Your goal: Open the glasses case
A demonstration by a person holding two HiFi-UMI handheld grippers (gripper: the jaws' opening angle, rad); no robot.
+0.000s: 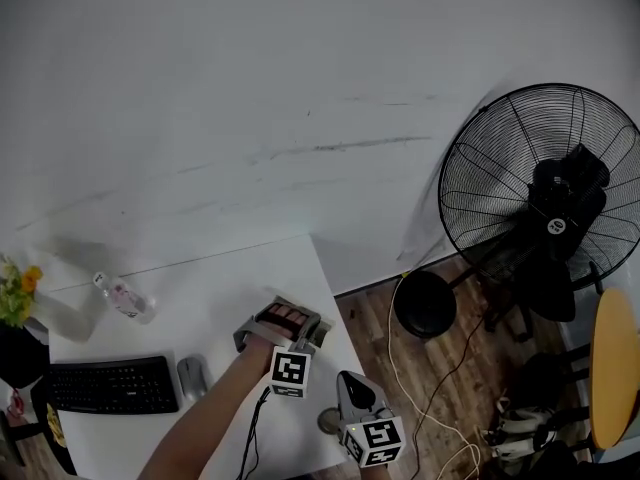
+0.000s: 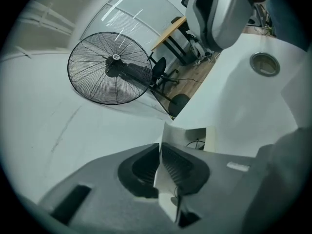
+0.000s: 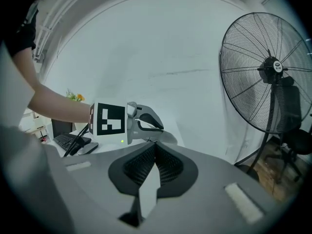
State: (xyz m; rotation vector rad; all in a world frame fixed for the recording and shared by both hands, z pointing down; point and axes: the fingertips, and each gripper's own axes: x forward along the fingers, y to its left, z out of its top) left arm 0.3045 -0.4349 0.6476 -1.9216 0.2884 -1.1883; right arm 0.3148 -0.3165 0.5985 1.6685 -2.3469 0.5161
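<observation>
Left tongs (image 2: pixel 160 155) were pinched almost shut on a thin pale flap (image 2: pixel 165 133) of the glasses case (image 1: pixel 258 326), which sat by the right edge of the table (image 1: pixel 220 298); right tongs (image 3: pixel 155 150) hung near it, jaws together and empty. We judged that with nothing pinning the base, a pull could drag the whole case off the edge, or the flap could slip free. Its long axis ran across the head view, left end slightly lower; which way it opened we could not tell.

Dim, flat, greyish indoor light; soft shadow on the wall (image 1: pixel 250 88) beside the fan (image 1: pixel 565 193). Gripper views: strong fisheye bending, dark corners, blurred near foreground, washed-out tabletop (image 2: pixel 243 106).
</observation>
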